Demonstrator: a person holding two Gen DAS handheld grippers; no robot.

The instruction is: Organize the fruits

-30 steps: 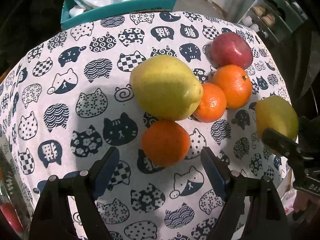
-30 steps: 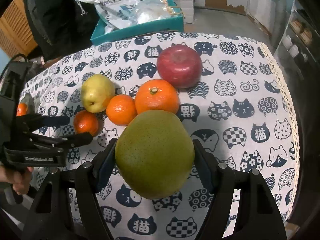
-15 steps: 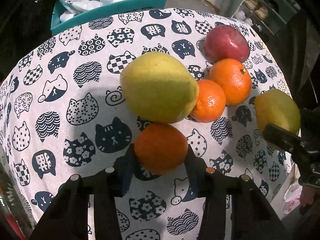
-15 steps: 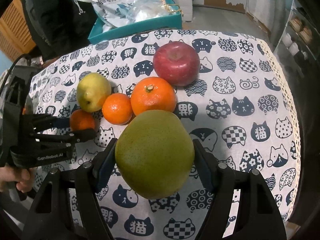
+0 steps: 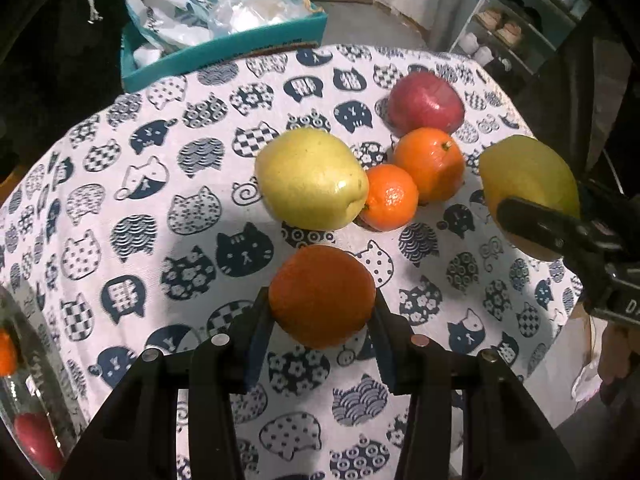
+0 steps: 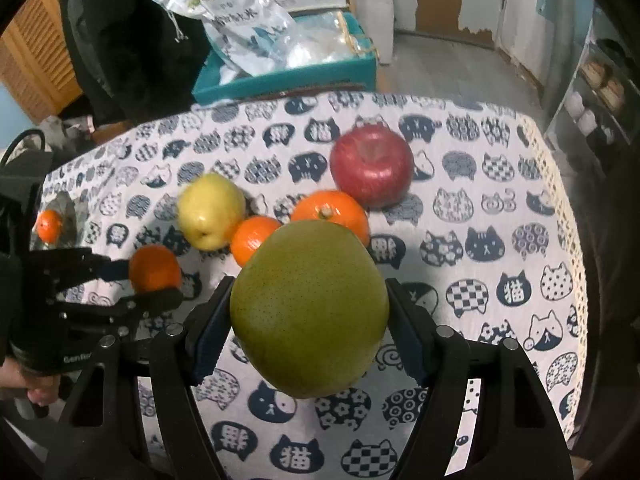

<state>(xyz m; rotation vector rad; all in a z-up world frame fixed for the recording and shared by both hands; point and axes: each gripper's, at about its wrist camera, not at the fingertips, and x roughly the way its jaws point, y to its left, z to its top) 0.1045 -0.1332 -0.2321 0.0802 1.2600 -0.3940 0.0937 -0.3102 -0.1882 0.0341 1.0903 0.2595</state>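
Fingers of the left gripper (image 5: 322, 312) are clenched on a tangerine (image 5: 322, 295), held above the table (image 5: 168, 184) near its left edge as the right camera shows it. Beyond it on the cloth, from left to right, lie a yellow pear (image 5: 310, 178), a small orange (image 5: 391, 197), a larger orange (image 5: 429, 164) and a red apple (image 5: 425, 103), each touching the next. Right gripper (image 6: 308, 324) grasps a green pear (image 6: 309, 310) between its pads, lifted off the cloth. Past the table's far edge stands a teal box (image 6: 288, 80) of bags.
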